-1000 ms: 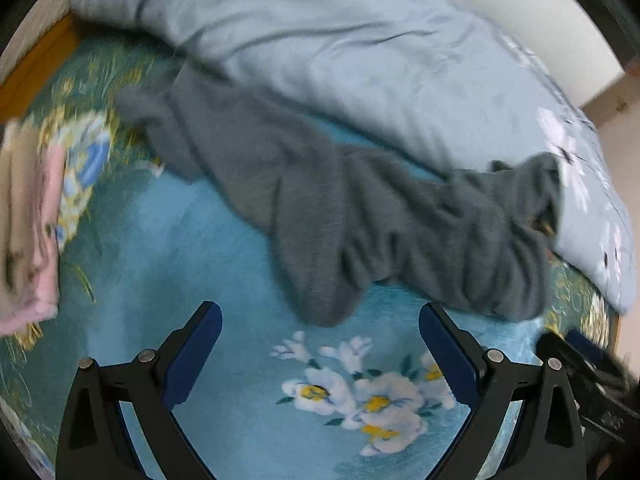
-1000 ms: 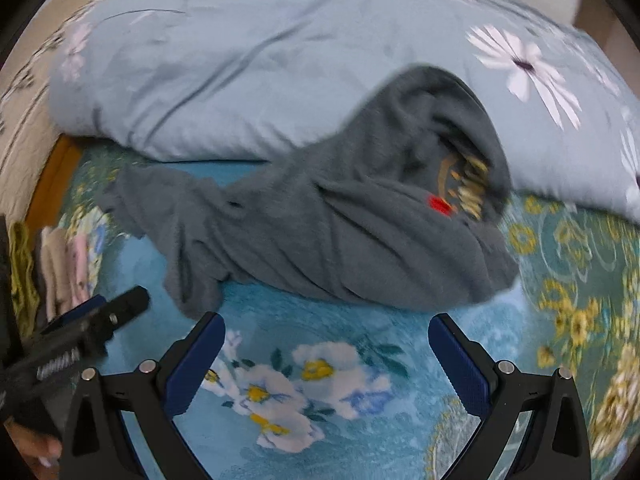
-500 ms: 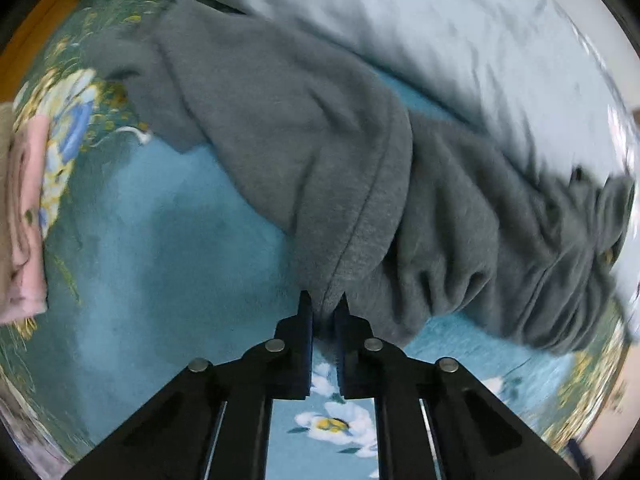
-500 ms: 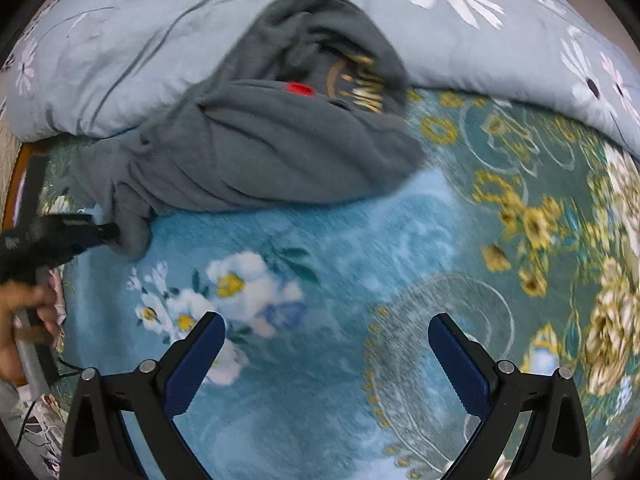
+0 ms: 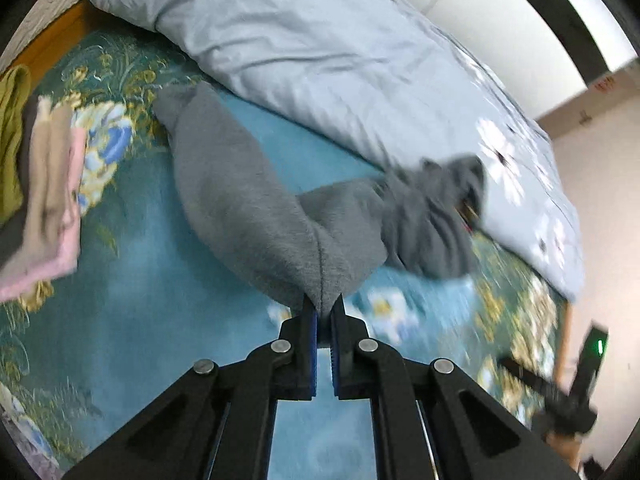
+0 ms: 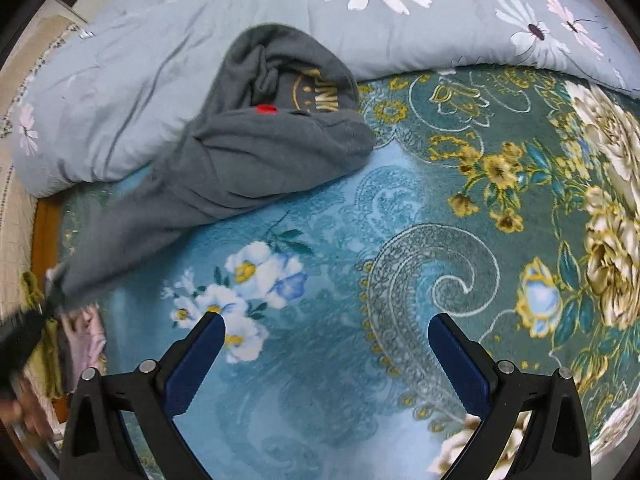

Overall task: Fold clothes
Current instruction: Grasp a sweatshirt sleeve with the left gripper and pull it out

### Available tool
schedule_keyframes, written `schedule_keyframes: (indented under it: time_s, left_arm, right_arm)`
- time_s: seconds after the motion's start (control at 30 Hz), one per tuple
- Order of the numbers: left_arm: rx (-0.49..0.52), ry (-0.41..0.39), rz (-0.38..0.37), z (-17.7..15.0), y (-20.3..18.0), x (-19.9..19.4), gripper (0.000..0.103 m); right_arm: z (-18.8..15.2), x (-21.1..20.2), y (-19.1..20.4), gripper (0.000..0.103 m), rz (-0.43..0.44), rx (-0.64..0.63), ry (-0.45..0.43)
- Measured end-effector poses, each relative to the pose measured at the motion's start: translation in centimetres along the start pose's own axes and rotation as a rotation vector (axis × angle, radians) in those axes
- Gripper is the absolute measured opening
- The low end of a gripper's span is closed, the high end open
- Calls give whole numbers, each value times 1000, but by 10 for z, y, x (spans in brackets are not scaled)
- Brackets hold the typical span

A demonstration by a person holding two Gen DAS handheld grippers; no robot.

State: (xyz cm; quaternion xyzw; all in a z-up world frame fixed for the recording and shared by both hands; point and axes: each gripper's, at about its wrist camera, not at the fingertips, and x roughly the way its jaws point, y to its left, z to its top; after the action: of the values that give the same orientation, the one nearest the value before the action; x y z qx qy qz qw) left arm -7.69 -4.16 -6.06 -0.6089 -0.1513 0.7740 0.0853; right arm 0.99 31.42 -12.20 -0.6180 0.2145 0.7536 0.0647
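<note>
A grey sweatshirt (image 5: 248, 200) lies crumpled on a blue floral blanket (image 5: 132, 320). My left gripper (image 5: 323, 307) is shut on a seamed edge of it, and the cloth rises off the blanket toward the jaws. In the right wrist view the same grey sweatshirt (image 6: 256, 152) stretches from a heap with gold lettering and a red tag toward the lower left. There the blurred left gripper (image 6: 28, 320) pulls its end. My right gripper (image 6: 326, 326) is open above bare blanket (image 6: 360, 240), apart from the garment.
A pale blue flowered quilt (image 5: 340, 52) is bunched along the far side of the bed (image 6: 400, 8). Folded clothes (image 5: 44, 184) in pink, beige and olive are stacked at the left. The wooden bed edge (image 5: 48, 36) shows beyond them.
My left gripper closed on the sweatshirt edge and has since lifted and pulled it left, stretching the cloth. The right gripper stayed open and drifted right over the blanket.
</note>
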Motion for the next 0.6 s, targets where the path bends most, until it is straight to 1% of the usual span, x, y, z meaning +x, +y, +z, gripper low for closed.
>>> schedule_keyframes:
  time_s: [0.1,0.23,0.33,0.43,0.47,0.5,0.6]
  left_arm:
    - [54,-6,-68,-19,-27,-24,4]
    - [125,-13,-158,-45,-64,-55,4]
    - [199,-66,-241,-52,-103,-85,4]
    - [187,-135,-365,-48,-125,-122,3]
    - [175,-162,-400,-45,-128,-135,3]
    - [166,-188,-411,-42,-124,-145,3]
    - [145,-264,-420,-37,-111,-173,3]
  right_arm:
    - [-12,-23,-4,103,14,6,-30]
    - [-32,-56,-22,103,23,46,-76]
    - [-49,-78,-39,103,32,80,-106]
    - [-65,-98,-59,103,31,113,-131]
    - [-69,-103,-64,103,29,124,-138]
    - [-72,-107,-70,103,5,177,-151]
    - [-85,-115,-85,103,5,223,-166]
